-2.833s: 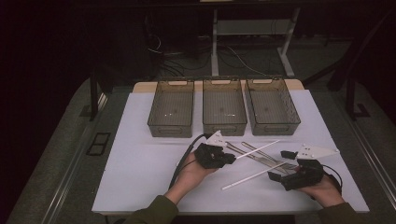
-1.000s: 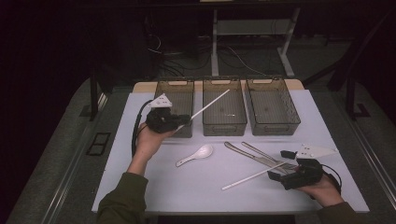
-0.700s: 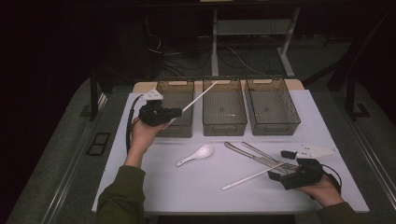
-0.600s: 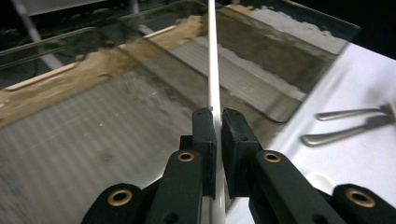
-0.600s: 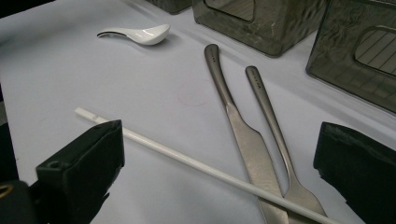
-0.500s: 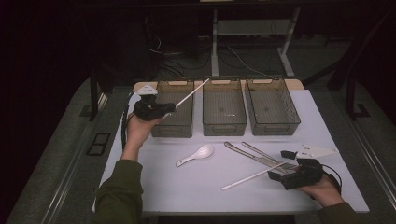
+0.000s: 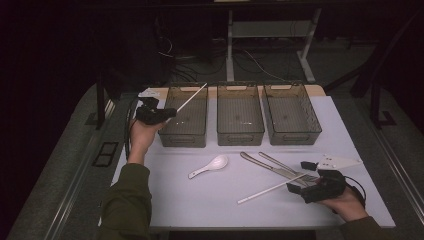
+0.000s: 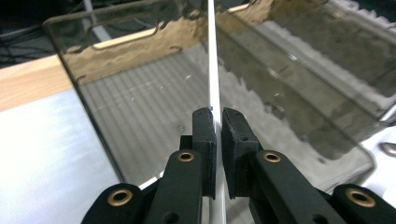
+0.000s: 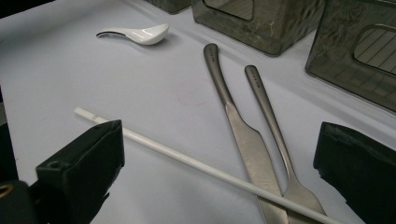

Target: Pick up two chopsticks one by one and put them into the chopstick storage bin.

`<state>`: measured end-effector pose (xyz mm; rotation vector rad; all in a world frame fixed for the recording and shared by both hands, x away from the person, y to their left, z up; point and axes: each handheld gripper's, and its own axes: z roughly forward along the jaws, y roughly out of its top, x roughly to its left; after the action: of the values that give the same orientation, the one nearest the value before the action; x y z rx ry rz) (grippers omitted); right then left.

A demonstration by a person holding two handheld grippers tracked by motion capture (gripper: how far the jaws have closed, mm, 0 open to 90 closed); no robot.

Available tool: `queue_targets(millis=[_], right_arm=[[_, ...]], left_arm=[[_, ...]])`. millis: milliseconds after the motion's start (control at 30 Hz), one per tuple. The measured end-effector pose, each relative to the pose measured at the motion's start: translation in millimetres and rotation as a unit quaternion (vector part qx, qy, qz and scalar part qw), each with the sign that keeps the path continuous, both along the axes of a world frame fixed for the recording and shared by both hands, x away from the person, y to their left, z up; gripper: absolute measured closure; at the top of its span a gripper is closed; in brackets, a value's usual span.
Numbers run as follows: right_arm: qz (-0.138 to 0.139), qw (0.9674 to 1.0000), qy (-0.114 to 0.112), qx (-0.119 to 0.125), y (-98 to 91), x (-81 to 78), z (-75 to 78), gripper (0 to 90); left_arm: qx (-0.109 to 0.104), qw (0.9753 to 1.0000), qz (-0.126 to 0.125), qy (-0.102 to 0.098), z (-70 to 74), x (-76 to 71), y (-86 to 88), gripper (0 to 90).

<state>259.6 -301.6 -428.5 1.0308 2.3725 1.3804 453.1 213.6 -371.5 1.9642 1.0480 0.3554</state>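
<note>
My left gripper (image 7: pixel 169 114) is shut on a white chopstick (image 7: pixel 191 99), held at the left side of the left bin (image 7: pixel 184 136). The stick slants up and away over that bin's open top. In the left gripper view the chopstick (image 8: pixel 212 56) runs straight up from the closed pads (image 8: pixel 205 135), with the ribbed bin floor (image 8: pixel 140 116) below it. My right gripper (image 7: pixel 296 189) rests on the table at the front right, its jaws wide open. A second white chopstick (image 9: pixel 187 161) lies on the table across the gap between them, with no pad touching it.
A steel knife (image 9: pixel 243 135) and fork (image 9: pixel 268 112) lie side by side under the second chopstick's far end. A white ceramic spoon (image 7: pixel 210 166) lies mid-table. The middle bin (image 7: pixel 240 131) and right bin (image 7: pixel 294 132) stand in a row with the left one.
My left hand has carried the chopstick from mid-table up and to the left, over the left bin's near corner. The right hand has stayed where it was.
</note>
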Motion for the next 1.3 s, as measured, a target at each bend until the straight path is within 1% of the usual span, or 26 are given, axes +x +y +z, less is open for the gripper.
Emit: queue_targets(millis=[33,100,133,167,233,300,367,600,667,700,933,967,1033,1100,1167,1233,1300], right_arm=[[0.000,1.0000,-0.001,0.000,0.0,0.1,-0.1,1.9],[0.000,1.0000,0.000,0.000,-0.1,0.1,-0.2,1.9],[0.000,1.0000,0.000,0.000,-0.1,0.1,-0.2,1.9],[0.000,1.0000,0.000,0.000,-0.1,0.0,-0.1,1.9],[0.000,1.0000,0.000,0.000,-0.1,0.1,-0.2,1.9],[0.000,1.0000,0.000,0.001,-0.4,-0.1,0.0,1.9],[0.000,1.0000,0.000,0.001,-0.5,-0.2,0.1,1.9],[0.000,1.0000,0.001,0.002,-0.7,-0.6,0.3,1.9],[0.000,1.0000,0.001,0.002,-0.9,-0.6,0.4,1.9],[0.000,1.0000,0.001,0.002,-0.8,-0.6,0.4,1.9],[0.000,1.0000,0.000,0.001,-0.6,-0.5,0.2,1.9],[0.000,1.0000,0.001,0.002,-0.4,-0.7,0.4,1.9],[0.000,1.0000,0.001,0.002,-0.4,-0.6,0.3,1.9],[0.000,1.0000,0.000,0.001,-0.5,-0.4,0.1,1.9],[0.000,1.0000,0.000,0.001,-0.6,-0.4,0.2,1.9],[0.000,1.0000,0.000,0.001,-0.5,-0.5,0.2,1.8],[0.000,1.0000,0.000,0.001,-0.4,-0.6,0.2,1.9]], left_arm=[[0.002,1.0000,0.004,0.003,-1.0,0.6,-0.6,83.5],[0.013,0.9999,0.006,0.008,-2.8,1.7,-2.3,83.5],[0.016,0.9998,0.006,0.012,-3.6,2.4,-3.4,83.5],[0.022,0.9996,0.011,0.014,-4.2,2.9,-4.9,83.5],[0.033,0.9992,0.014,0.018,-5.3,4.0,-7.3,83.5],[0.038,0.9989,0.019,0.021,-7.1,5.1,-9.9,83.5],[0.048,0.9984,0.018,0.024,-8.3,6.3,-12.2,83.5],[0.057,0.9976,0.021,0.032,-12.8,8.0,-16.7,83.4],[0.054,0.9976,0.023,0.036,-14.0,8.2,-16.5,83.4],[0.057,0.9973,0.023,0.039,-14.4,8.2,-16.3,83.4],[0.050,0.9975,0.022,0.043,-17.7,7.2,-14.4,82.8],[0.047,0.9978,0.023,0.042,-17.9,7.1,-13.9,82.3],[0.049,0.9978,0.023,0.040,-17.6,6.8,-13.4,82.0],[0.046,0.9979,0.023,0.040,-17.2,6.5,-12.5,81.6],[0.035,0.9985,0.023,0.036,-16.4,5.8,-11.8,78.5],[0.030,0.9988,0.023,0.031,-14.3,4.6,-11.7,77.0],[0.025,0.9992,0.017,0.026,-11.6,2.9,-12.4,75.7]])
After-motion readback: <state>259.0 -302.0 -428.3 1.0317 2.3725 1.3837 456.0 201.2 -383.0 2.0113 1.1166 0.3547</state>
